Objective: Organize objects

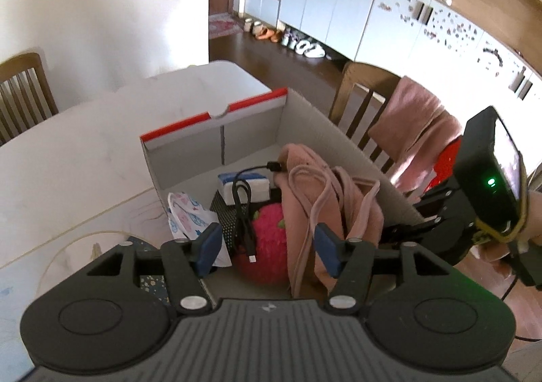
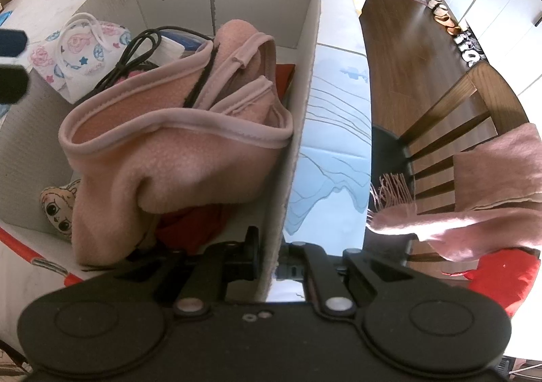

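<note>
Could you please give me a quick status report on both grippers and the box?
Left gripper open, empty, over the box. Right gripper shut on box wall. Pink cloth, black cable already inside. Nothing blocking.

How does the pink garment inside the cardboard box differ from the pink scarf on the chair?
The pink garment lies crumpled inside the cardboard box, while the pink scarf hangs draped over the back of the wooden chair. The garment has smooth sewn edge bands; the scarf ends in a loose fringe. Both are soft, fuzzy pink fabric.
</note>
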